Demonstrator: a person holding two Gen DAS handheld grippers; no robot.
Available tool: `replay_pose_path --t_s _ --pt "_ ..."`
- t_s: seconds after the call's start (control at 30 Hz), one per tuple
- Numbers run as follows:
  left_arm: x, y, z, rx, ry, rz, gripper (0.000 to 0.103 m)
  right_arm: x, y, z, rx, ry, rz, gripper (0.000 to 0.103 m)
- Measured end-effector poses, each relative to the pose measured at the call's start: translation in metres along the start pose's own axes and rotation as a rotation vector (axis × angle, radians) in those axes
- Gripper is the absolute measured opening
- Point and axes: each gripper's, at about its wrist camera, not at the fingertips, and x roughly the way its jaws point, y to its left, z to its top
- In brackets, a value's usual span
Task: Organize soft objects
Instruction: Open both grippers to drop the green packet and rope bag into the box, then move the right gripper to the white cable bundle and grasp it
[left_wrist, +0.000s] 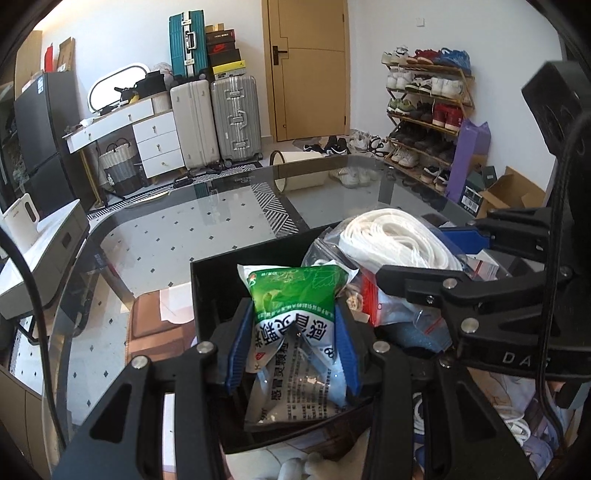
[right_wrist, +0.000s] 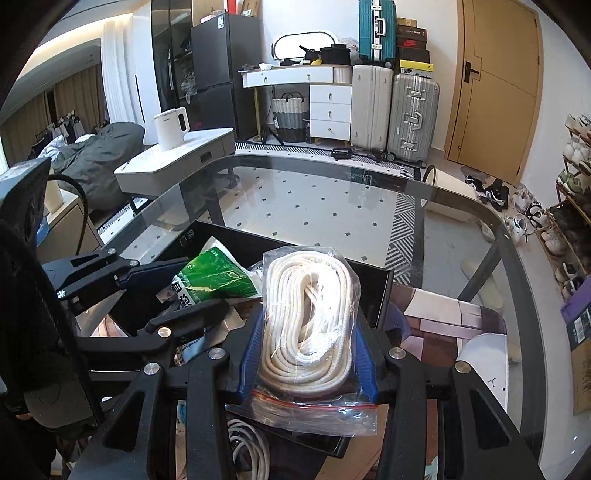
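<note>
A green and white packet (left_wrist: 295, 332), crinkled and glossy with printed characters, is pinched between the ribbed blue pads (left_wrist: 236, 354) of the left tool (left_wrist: 293, 350), which is clenched on it. The packet is held over the near part of a black, straight-walled rectangular box (left_wrist: 210, 291) that stands on the bench (left_wrist: 207, 221), a rounded sheet of dark-edged glass through which pale floor tiles with small dark diamonds are seen. In the right wrist view the same packet (right_wrist: 214, 277) is seen from the side, with the left tool's (right_wrist: 177, 291) black arms reaching in around it.

A clear zip bag (right_wrist: 310, 332), soft and wrinkled with a red seal strip along its near edge, is gripped by the right tool (right_wrist: 308, 354); its blue pads (right_wrist: 365, 362) press the bag from both sides. A coil of white braided rope (right_wrist: 310, 317), wound in an oval, is packed inside the bag. The bag is held over the right part of the box (right_wrist: 376, 291), and in the left wrist view it (left_wrist: 391, 236) rises above other clear bags (left_wrist: 399, 306) lying in the box. A loose loop of white cord (right_wrist: 251, 446) is seen below the bag, under the right tool's frame.
</note>
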Motion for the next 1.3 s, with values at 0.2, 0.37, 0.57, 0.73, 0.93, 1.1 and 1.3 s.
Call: replay_pose_path --t_s 0.2,0.37,0.57,0.73,0.93,1.1,1.3 --pt "-0.001 0.001 -0.003 0.003 -0.004 -0.009 0.041 0.003 -0.004 0.0 -0.007 0.011 0.009 0.044" --pt "-0.002 0.005 0.001 0.008 0.025 -0.034 0.049 -0.002 -0.001 0.002 -0.057 0.007 0.0 0.05" --pt "-0.021 0.008 0.002 -0.012 0.009 -0.022 0.072 -0.039 0.001 -0.004 -0.113 -0.074 -0.004 0.095" --pt "-0.049 0.012 -0.002 -0.034 -0.046 -0.017 0.101 -0.062 0.001 -0.013 -0.105 -0.098 -0.029 0.098" --pt "-0.079 0.022 -0.015 -0.094 -0.091 -0.025 0.103 -0.082 -0.001 -0.028 -0.037 -0.136 -0.012 0.102" --pt "-0.098 0.026 -0.027 -0.11 -0.113 0.002 0.103 -0.098 -0.007 -0.048 0.038 -0.164 0.009 0.102" --pt "-0.11 0.024 -0.048 -0.126 -0.129 0.051 0.103 -0.107 -0.005 -0.073 0.101 -0.181 0.013 0.102"
